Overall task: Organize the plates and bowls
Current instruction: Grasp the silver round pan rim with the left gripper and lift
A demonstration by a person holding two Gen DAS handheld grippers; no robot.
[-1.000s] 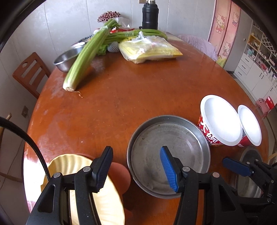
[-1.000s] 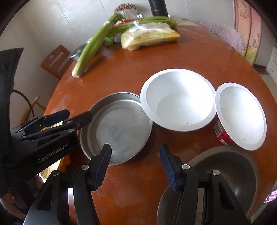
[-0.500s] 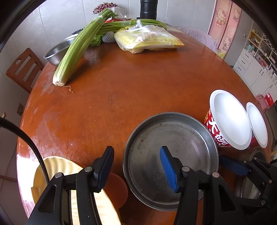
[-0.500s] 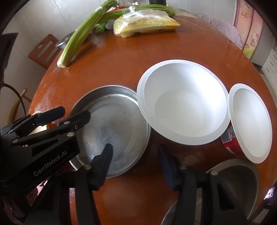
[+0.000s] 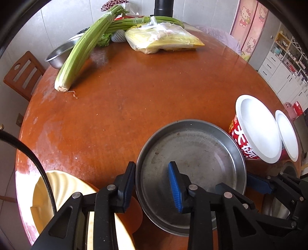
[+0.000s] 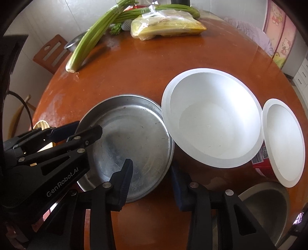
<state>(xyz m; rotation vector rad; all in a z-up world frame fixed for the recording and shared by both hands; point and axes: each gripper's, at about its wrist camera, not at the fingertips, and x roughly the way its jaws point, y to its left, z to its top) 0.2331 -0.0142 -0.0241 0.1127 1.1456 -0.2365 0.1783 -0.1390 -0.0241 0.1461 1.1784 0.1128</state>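
Observation:
A round steel plate lies on the brown table near its front edge. My left gripper is shut on the plate's left rim, one finger outside and the blue pad inside. My right gripper straddles the plate's right rim; its jaws are closing and I see no firm press. Right of the plate stand a large white bowl and a smaller white bowl, both red outside. A cream fluted plate lies at the front left. A steel bowl sits at the front right.
Celery, a bag of yellow food, another steel bowl and a black flask crowd the table's far side. A wooden chair stands beyond the left edge. Bare tabletop lies between the far items and the plate.
Both grippers have sunk toward the steel plate and narrowed their jaws. The left one now clasps the left rim; the right one has shifted left to straddle the right rim.

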